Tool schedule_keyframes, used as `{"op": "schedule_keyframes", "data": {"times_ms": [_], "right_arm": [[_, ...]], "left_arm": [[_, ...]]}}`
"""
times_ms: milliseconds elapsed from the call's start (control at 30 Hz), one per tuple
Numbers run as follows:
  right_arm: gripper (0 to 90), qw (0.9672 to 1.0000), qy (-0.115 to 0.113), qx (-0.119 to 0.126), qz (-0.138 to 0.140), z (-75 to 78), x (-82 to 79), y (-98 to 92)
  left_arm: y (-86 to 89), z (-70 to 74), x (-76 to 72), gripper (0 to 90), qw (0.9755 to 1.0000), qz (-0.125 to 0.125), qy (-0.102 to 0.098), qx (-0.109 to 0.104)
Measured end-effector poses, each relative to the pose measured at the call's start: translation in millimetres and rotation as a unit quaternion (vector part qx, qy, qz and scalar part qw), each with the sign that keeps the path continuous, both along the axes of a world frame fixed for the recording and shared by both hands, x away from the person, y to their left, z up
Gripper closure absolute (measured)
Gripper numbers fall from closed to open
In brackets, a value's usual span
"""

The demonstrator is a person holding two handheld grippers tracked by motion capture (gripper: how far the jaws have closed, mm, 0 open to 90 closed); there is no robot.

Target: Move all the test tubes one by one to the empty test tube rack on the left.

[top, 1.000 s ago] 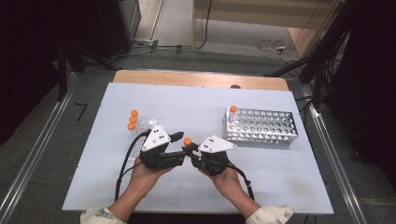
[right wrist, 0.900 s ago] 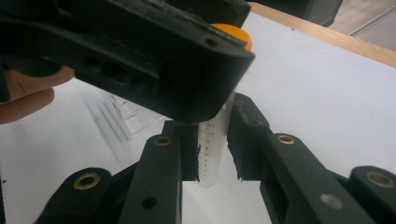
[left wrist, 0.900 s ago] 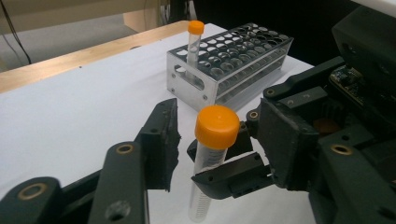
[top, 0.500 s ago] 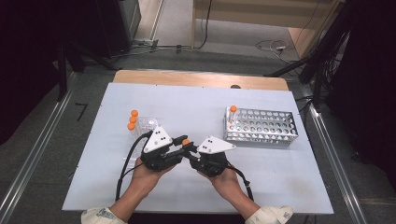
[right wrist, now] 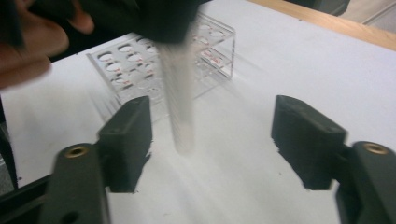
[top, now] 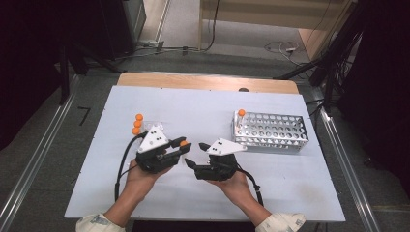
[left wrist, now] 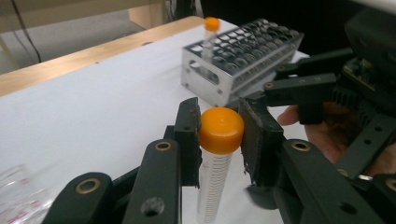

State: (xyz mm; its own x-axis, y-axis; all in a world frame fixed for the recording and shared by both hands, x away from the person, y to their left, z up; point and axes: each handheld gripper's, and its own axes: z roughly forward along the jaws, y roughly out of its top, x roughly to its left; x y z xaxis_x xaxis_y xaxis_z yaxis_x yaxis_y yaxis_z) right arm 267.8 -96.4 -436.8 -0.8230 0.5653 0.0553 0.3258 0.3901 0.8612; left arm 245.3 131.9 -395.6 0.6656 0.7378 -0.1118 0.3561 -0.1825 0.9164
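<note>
Left gripper view: the left gripper (left wrist: 219, 133) pinches a tube (left wrist: 215, 158) by its orange cap.

Its jaws have just been closing and now press both sides of the cap, the clear tube hanging below, over the white table (top: 203, 111). In the right gripper view the right gripper (right wrist: 212, 140) has just been opening; its jaws stand spread, the blurred tube between them and untouched. In the high view both grippers meet left of the metal rack (top: 270, 131), which holds one capped tube at its corner.

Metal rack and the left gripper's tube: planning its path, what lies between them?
In the high view, the right gripper sits between the tube and the metal rack.
</note>
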Motion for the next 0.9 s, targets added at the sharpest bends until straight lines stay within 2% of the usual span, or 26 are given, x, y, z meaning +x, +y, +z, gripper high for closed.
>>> {"op": "schedule_keyframes", "data": {"times_ms": [167,333,433,567,833,900], "right_arm": [[22.1,0.9998,0.004,-0.002,-0.017,-1.5,6.1,-6.7],[22.0,0.9997,0.003,-0.001,-0.024,-0.8,7.2,-10.6],[22.2,0.9996,0.0,-0.004,-0.027,-1.5,7.8,-11.4],[22.6,0.9996,-0.001,-0.004,-0.028,-1.4,8.2,-12.6],[23.6,0.9996,-0.006,-0.005,-0.026,-1.1,7.9,-13.5],[23.7,0.9996,-0.008,-0.004,-0.028,-0.6,7.2,-13.5]], "left_arm": [[30.2,15.8,0.6,70.7,0.9997,0.024,0.002,-0.01],[62.6,25.7,0.6,70.8,0.9977,0.062,0.001,-0.027],[74.8,26.1,1.3,70.8,0.996,0.086,-0.002,-0.022],[89.6,22.9,4.2,70.8,0.9936,0.111,0.004,-0.024],[105.8,18.6,7.7,70.8,0.991,0.132,0.008,-0.021],[109.1,17.4,8.5,70.7,0.9897,0.142,0.008,-0.014]]}}
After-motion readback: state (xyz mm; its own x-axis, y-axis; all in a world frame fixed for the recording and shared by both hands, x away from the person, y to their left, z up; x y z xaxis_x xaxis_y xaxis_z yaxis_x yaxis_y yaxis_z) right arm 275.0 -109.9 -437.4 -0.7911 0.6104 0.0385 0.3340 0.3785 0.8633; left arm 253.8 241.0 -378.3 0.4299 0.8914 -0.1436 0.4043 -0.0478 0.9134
